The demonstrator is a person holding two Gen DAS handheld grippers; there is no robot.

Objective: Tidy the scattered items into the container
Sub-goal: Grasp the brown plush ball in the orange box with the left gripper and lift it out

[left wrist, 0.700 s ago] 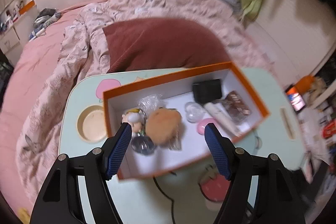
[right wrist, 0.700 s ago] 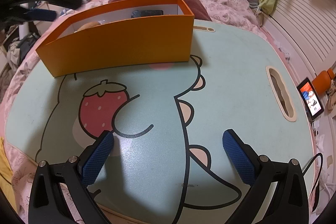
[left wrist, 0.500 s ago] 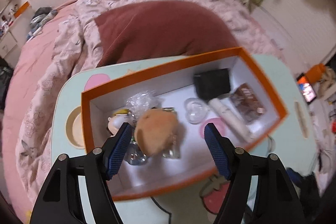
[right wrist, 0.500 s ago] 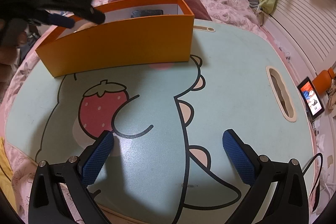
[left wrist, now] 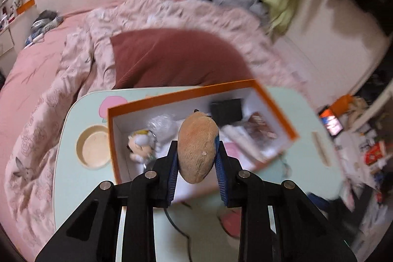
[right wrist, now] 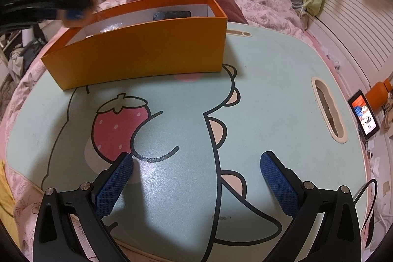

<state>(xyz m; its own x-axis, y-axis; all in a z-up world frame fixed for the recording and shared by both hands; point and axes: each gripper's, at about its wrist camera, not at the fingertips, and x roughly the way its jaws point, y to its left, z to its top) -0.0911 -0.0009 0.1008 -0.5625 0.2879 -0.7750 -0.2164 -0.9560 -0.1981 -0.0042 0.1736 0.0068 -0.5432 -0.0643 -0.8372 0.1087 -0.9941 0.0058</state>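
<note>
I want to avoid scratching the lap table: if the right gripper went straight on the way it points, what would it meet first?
Most likely the bare table top itself, on the printed cartoon; the open right gripper holds nothing. The orange box looks farther off, though depth is unclear.

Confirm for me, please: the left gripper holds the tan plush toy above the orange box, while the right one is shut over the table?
Not quite. The right gripper has its jaws wide open over the table, as the right wrist view shows. The left gripper does hold the tan plush toy above the orange box.
</note>
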